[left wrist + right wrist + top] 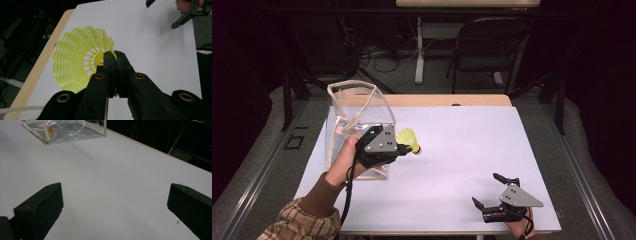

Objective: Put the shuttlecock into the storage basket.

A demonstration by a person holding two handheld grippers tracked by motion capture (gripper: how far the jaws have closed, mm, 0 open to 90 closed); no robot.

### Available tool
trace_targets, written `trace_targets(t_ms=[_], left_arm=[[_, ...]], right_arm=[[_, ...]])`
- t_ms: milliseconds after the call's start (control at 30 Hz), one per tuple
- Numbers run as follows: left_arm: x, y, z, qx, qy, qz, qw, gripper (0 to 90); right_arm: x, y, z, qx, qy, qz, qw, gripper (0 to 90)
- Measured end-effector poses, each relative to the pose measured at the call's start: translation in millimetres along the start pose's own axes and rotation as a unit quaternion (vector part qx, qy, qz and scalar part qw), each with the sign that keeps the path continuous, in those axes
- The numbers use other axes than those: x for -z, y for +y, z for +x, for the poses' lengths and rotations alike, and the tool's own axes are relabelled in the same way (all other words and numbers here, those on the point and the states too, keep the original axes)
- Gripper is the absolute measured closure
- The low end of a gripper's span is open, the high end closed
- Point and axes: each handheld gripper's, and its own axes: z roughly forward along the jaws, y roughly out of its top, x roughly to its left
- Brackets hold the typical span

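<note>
High view: left of centre in the frame, the left gripper [404,148] pinches a yellow plastic mesh shuttlecock [409,139], held just beside the clear, cream-edged plastic bag [357,107] that stands at the upper left of the white table [462,150]. In the left gripper view the black jaws press together on the shuttlecock [82,60] near its cork end, with the open skirt fanning out to the left of the frame. At the lower right of the high view, the right gripper [489,192] rests low with its jaws spread wide and nothing between them. The grip looks narrow and close to the cork, so a quick swing towards the bag's mouth could let the light shuttlecock pivot or slip. The soft bag could also buckle if the skirt catches its rim.
</note>
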Motion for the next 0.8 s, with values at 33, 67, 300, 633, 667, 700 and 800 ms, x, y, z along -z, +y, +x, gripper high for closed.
trace_targets(t_ms=[33, 67, 300, 633, 667, 700, 800], left_arm=[[0.7, 1.0, 0.6, 0.001, 0.000, 0.000, 1.0000, 88.8], [0.7, 1.0, 0.6, 0.001, 0.000, 0.000, 1.0000, 88.8], [3.4, 6.0, 7.7, -0.002, 0.003, 0.000, 1.0000, 88.8], [5.3, 10.8, 13.1, -0.005, 0.006, -0.001, 1.0000, 88.8], [5.0, 11.1, 15.4, -0.005, 0.008, 0.002, 1.0000, 88.8], [5.0, 11.1, 15.4, -0.005, 0.008, 0.002, 1.0000, 88.8], [5.4, 11.3, 20.2, -0.001, 0.008, -0.001, 1.0000, 88.8]], right_arm=[[-0.1, -0.1, -0.1, 0.000, 0.000, 0.000, 1.0000, 0.0], [-0.1, -0.1, -0.1, 0.000, 0.000, 0.000, 1.0000, 0.0], [0.0, -0.9, -1.0, -0.003, -0.001, 0.004, 1.0000, 0.0], [-0.3, -1.2, -1.3, -0.004, -0.002, 0.003, 1.0000, 0.0], [0.1, -1.2, -1.4, -0.004, -0.002, 0.004, 1.0000, 0.0], [0.2, -1.1, -1.2, -0.004, -0.002, 0.004, 1.0000, 0.0], [0.7, -0.7, -0.6, -0.002, -0.002, 0.004, 1.0000, 0.1]])
